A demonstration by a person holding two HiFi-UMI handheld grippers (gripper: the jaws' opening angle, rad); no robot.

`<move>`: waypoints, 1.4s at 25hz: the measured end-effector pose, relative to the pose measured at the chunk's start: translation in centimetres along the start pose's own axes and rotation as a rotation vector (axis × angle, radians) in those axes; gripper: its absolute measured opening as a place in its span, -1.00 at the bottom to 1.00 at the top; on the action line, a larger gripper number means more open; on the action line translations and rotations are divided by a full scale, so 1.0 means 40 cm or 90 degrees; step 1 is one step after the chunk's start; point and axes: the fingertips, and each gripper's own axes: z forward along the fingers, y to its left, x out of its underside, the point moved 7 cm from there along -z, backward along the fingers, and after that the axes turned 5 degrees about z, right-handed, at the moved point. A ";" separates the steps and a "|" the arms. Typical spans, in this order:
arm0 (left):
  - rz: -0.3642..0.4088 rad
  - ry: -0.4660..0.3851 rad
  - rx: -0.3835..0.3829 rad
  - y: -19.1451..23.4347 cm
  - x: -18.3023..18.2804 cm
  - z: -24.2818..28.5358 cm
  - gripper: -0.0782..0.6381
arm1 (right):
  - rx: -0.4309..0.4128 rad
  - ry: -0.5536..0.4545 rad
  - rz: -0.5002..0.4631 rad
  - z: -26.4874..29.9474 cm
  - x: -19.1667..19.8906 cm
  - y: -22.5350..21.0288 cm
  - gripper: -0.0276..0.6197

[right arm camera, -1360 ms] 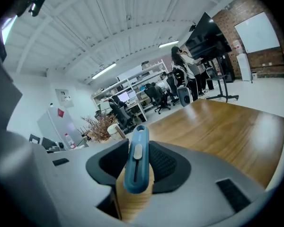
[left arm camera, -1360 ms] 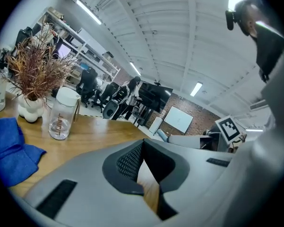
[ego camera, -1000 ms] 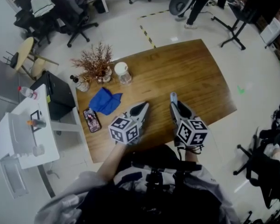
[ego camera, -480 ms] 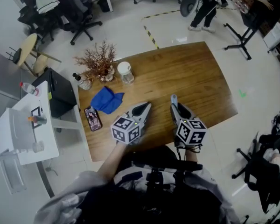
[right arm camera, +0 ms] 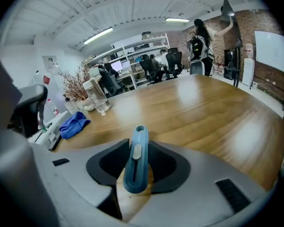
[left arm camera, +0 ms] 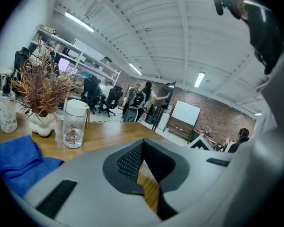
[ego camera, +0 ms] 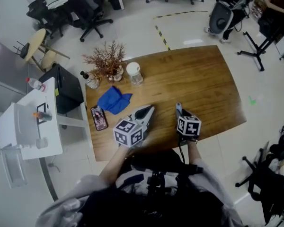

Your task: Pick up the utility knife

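Utility knife (right arm camera: 136, 160), slim blue plastic, wooden table (right arm camera: 203, 112)

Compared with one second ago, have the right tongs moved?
Yes. The right tongs, holding the utility knife, have sunk toward the wooden table; their marker cube now looks smaller in the head view.

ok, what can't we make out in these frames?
Lower end of the utility knife: right gripper view, hidden behind the gripper's own body, so whether the blade is out cannot be told.
Most of that knife in the head view: covered by the right gripper and its marker cube.
Screen of the phone: head view, too small.
Near edge of the table: head view, hidden by the person.
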 end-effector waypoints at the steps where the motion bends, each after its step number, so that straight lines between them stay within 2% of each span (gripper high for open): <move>1: -0.001 0.000 -0.004 0.004 0.000 -0.003 -0.78 | 0.006 0.011 -0.004 0.012 0.003 -0.004 -0.48; 5: -0.009 -0.003 -0.017 0.013 -0.001 -0.015 -0.78 | 0.029 0.054 -0.025 0.047 0.026 -0.022 -0.48; 10: -0.010 0.000 -0.021 0.019 0.006 -0.016 -0.78 | 0.029 0.051 -0.016 0.061 0.030 -0.030 -0.48; 13: -0.012 0.000 -0.018 0.014 0.006 -0.012 -0.78 | 0.022 -0.002 0.000 0.001 -0.001 -0.018 -0.48; 18: -0.011 0.001 -0.009 0.010 0.005 0.000 -0.78 | -0.064 -0.126 0.052 -0.152 -0.070 0.039 -0.48; 21: -0.010 0.001 0.000 0.005 0.005 0.014 -0.78 | -0.094 -0.196 0.077 -0.224 -0.094 0.064 -0.76; 24: -0.009 0.000 0.010 -0.004 0.002 0.021 -0.78 | -0.122 -0.243 0.084 -0.280 -0.124 0.092 -0.82; 28: -0.006 -0.002 0.025 -0.021 -0.006 0.025 -0.78 | -0.145 -0.276 0.107 -0.320 -0.147 0.109 -0.82; 35: 0.002 0.001 0.040 -0.039 -0.006 0.019 -0.78 | -0.128 -0.271 0.099 -0.327 -0.125 0.120 -0.87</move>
